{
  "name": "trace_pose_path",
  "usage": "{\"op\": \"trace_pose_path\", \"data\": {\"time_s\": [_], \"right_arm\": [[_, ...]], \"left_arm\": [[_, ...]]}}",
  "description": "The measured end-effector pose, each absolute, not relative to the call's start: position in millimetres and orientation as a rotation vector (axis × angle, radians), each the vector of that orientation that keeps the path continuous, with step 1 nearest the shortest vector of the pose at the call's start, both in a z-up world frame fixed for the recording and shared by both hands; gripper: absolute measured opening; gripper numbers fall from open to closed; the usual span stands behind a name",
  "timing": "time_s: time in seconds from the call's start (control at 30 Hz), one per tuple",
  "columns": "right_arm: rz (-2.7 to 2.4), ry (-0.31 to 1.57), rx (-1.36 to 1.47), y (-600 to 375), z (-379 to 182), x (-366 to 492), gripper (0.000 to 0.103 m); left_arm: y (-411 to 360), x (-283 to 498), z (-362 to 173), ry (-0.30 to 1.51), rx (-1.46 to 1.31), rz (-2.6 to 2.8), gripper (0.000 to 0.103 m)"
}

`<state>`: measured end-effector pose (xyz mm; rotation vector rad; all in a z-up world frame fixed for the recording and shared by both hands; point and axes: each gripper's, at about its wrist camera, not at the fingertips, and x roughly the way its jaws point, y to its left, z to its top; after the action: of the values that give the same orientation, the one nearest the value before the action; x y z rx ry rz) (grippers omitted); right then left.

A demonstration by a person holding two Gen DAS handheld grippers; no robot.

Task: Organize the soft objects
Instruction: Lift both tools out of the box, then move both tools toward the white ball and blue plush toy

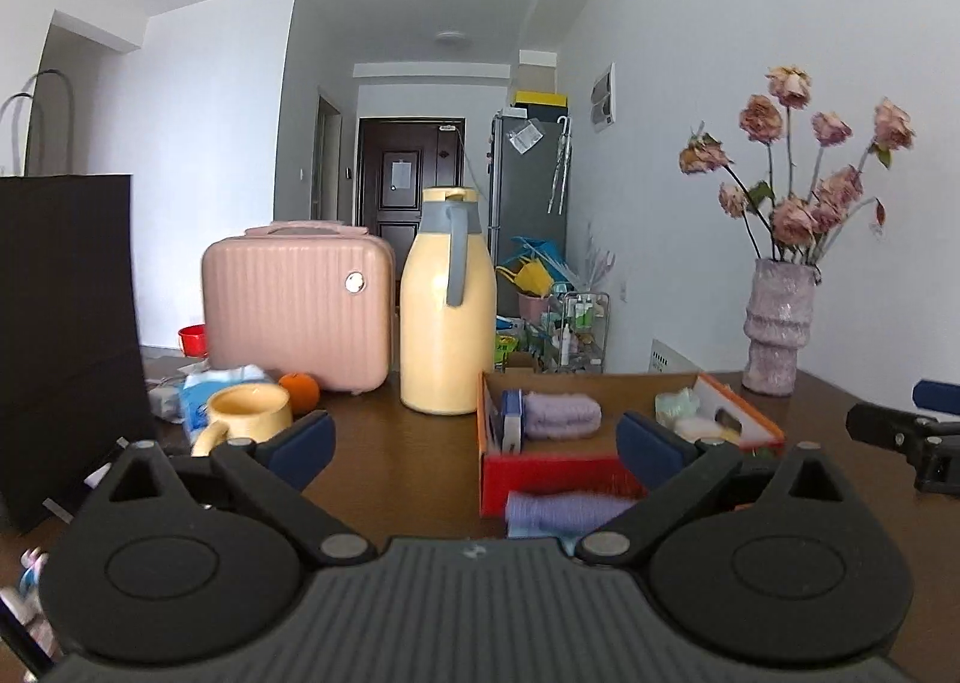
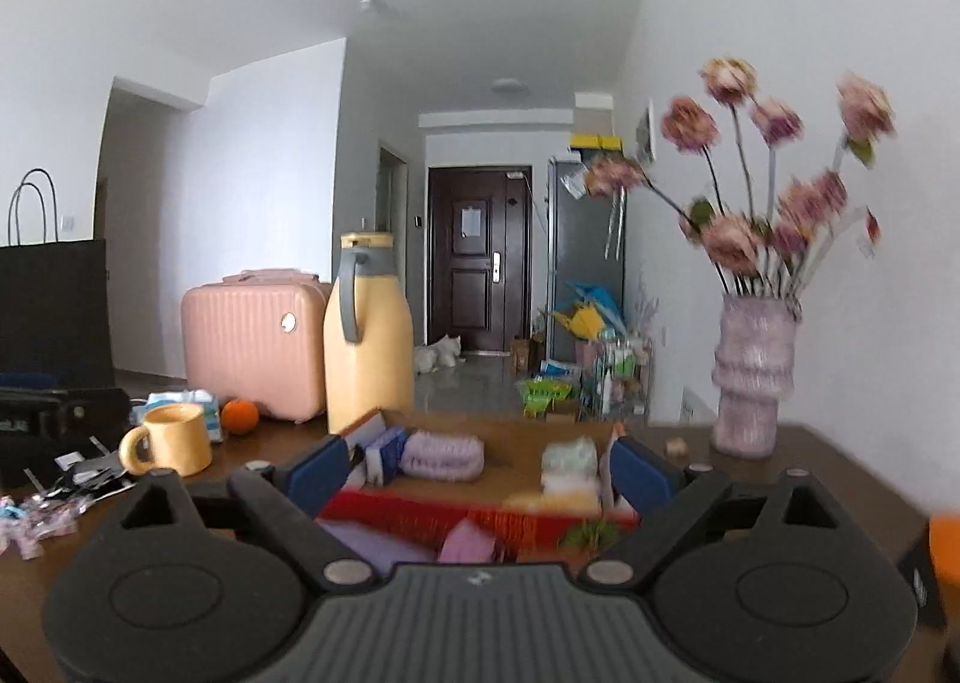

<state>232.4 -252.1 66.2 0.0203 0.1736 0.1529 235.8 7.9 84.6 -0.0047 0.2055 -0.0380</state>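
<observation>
A red and orange cardboard box stands on the brown table ahead of my left gripper, which is open with nothing pressed between its blue pads. Inside lie a lavender rolled cloth and pale green and white soft pieces. Another lavender roll lies on the table in front of the box, close under the fingers. My right gripper is open too, facing the same box, with the lavender roll, a soft stack, and purple and pink cloths near it.
A yellow jug, pink case, yellow mug, orange and tissue pack stand left of the box. A black paper bag fills the left side. A vase of dried flowers is at the right.
</observation>
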Motion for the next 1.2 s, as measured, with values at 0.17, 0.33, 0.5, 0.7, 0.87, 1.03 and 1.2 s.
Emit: {"op": "trace_pose_path", "data": {"time_s": [0.17,0.33,0.5,0.7,0.87,1.03,1.2], "right_arm": [[0.161,0.226,0.039,-257,32,180,0.094],[0.174,0.258,0.055,-261,4,121,0.096],[0.13,0.292,0.079,-268,-25,82,0.103],[0.115,0.278,0.141,-276,-30,83,0.103],[0.118,0.261,0.153,-276,-35,107,0.103],[0.203,0.298,0.221,-279,-24,151,0.103],[0.353,0.375,0.305,-269,5,229,0.098]], "left_arm": [[5,177,57,0.203,0.048,-0.044,0.103],[10,125,34,0.253,0.03,-0.069,0.103],[16,99,15,0.3,0.07,-0.062,0.103],[15,108,15,0.317,0.055,-0.044,0.103],[12,131,16,0.331,0.044,-0.051,0.103],[10,183,21,0.386,-0.004,-0.07,0.101],[4,265,32,0.393,-0.036,-0.106,0.091]]}}
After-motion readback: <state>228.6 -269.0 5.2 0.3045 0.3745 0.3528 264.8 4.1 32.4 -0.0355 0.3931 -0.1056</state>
